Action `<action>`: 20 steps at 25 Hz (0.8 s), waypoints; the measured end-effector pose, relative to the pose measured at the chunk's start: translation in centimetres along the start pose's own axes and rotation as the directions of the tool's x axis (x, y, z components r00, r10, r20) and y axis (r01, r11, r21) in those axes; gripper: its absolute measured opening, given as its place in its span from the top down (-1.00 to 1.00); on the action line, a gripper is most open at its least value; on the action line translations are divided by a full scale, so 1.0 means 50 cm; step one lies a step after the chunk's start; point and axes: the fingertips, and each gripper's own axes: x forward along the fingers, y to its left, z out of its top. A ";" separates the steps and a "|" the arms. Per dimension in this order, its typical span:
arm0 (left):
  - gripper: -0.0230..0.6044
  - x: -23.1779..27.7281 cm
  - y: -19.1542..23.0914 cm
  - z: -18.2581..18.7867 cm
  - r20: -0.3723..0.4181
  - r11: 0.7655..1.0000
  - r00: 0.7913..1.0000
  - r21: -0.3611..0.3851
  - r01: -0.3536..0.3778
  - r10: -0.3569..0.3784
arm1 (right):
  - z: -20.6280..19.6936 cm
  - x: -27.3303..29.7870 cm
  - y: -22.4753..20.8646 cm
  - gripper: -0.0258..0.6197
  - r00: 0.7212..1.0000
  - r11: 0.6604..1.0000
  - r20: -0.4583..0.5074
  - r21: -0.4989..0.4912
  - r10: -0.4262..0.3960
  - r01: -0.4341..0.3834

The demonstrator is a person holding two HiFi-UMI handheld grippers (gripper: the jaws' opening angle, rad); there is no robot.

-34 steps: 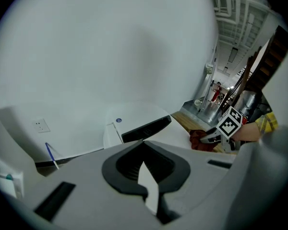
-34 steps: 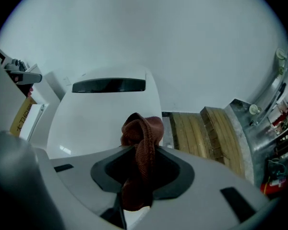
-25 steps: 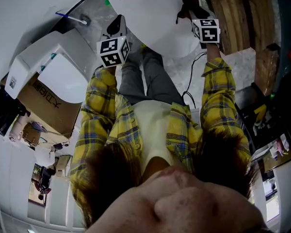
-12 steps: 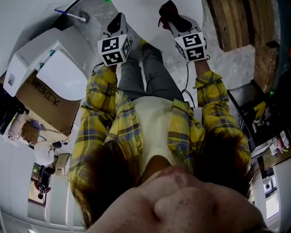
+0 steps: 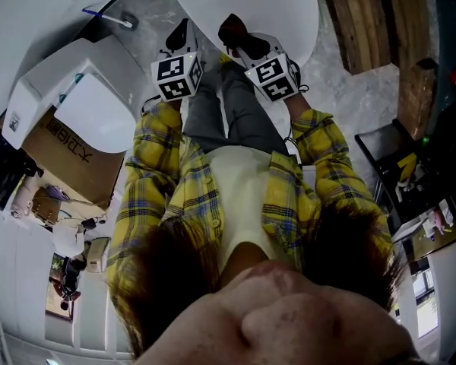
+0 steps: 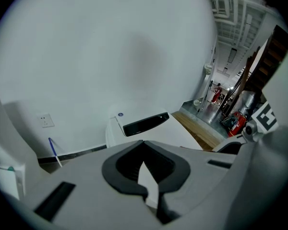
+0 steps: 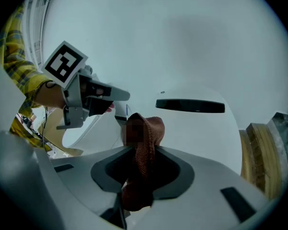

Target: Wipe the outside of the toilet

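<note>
The white toilet [image 5: 270,10] lies at the top of the head view, its lid down. My right gripper [image 5: 238,38] is shut on a brown cloth [image 5: 232,29] over the lid's near left edge. In the right gripper view the cloth [image 7: 144,140] sticks up from the jaws in front of the toilet [image 7: 197,133]. My left gripper [image 5: 182,38] hangs just left of the toilet, close beside the right one, shut with nothing in it. It shows in the right gripper view as the left gripper [image 7: 93,97], and its own view looks at the toilet's tank end [image 6: 146,123].
A second white fixture [image 5: 87,101] stands at the left above a cardboard box [image 5: 64,147]. A blue-handled brush [image 5: 106,20] leans by the wall. Wooden boards [image 5: 368,21] and a black stand [image 5: 387,154] are at the right. A wall socket [image 6: 47,120] is low down.
My right gripper has carried the cloth leftward across the toilet lid, from its right side to its left edge near the left gripper. The left gripper has barely moved.
</note>
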 end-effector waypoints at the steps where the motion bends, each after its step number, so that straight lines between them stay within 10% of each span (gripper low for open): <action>1: 0.92 -0.001 0.000 -0.004 -0.002 1.000 1.000 -0.004 0.000 0.000 | -0.009 0.008 0.005 0.54 1.000 1.000 -0.018 -0.014 0.003 -0.003; 20: 0.92 0.002 -0.019 -0.036 -0.042 0.999 0.999 0.021 0.027 -0.026 | -0.145 0.070 -0.099 0.54 0.977 0.988 -0.201 -0.148 -0.072 0.043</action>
